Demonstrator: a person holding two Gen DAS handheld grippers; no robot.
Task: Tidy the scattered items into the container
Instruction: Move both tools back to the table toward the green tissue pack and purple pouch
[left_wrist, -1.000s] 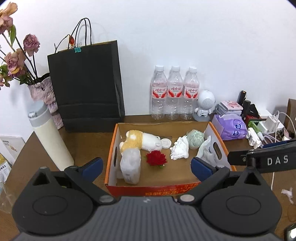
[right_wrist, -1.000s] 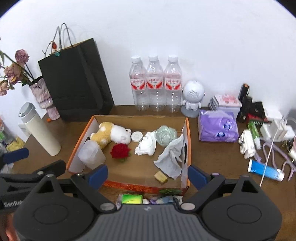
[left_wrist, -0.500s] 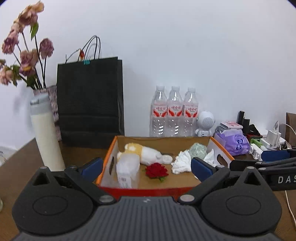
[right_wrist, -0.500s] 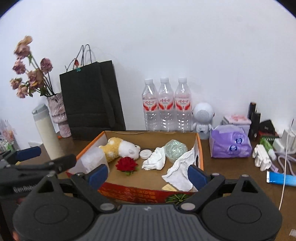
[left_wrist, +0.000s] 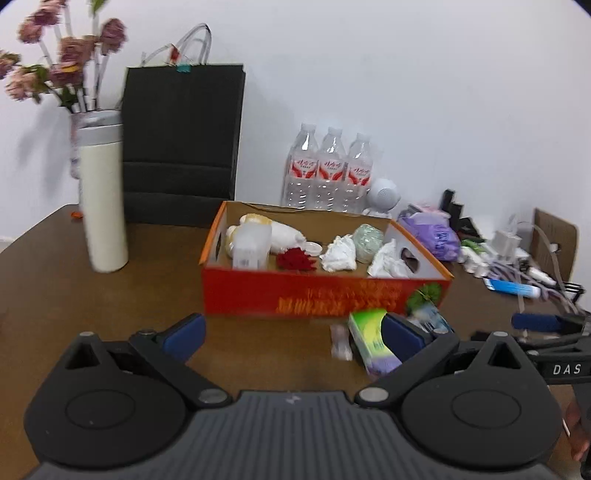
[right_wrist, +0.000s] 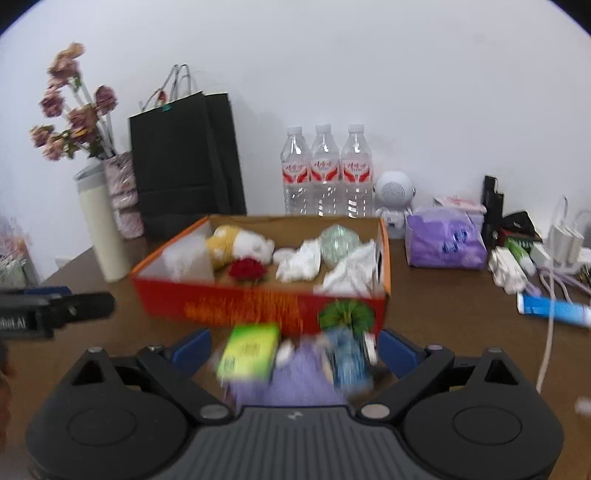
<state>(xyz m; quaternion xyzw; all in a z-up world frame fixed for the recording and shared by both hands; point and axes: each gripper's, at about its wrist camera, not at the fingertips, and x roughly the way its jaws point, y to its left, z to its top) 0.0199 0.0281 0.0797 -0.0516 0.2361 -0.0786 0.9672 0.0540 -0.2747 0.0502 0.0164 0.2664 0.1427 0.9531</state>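
An open red cardboard box (left_wrist: 325, 295) (right_wrist: 258, 306) stands mid-table holding a plush toy (right_wrist: 236, 245), a red flower (right_wrist: 247, 268), crumpled tissues (right_wrist: 299, 262), a green ball (right_wrist: 338, 240) and a clear cup (left_wrist: 251, 247). In front of the box lie a green packet (right_wrist: 251, 350) (left_wrist: 369, 339), a purple item (right_wrist: 303, 380) and a blue packet (right_wrist: 349, 360). My right gripper (right_wrist: 295, 349) is open, low over these items. My left gripper (left_wrist: 293, 334) is open and empty in front of the box, the green packet by its right finger.
A white flask (left_wrist: 103, 192), a black paper bag (left_wrist: 181, 147) and a flower vase (right_wrist: 122, 192) stand at the back left. Three water bottles (right_wrist: 327, 173), a white robot toy (right_wrist: 393, 192), a purple tissue pack (right_wrist: 443, 240), chargers, cables and a blue tube (right_wrist: 554, 306) crowd the right.
Both grippers have pulled back from above the box and dropped low toward the table. The loose items in front of the box have come into view. Both stay open.
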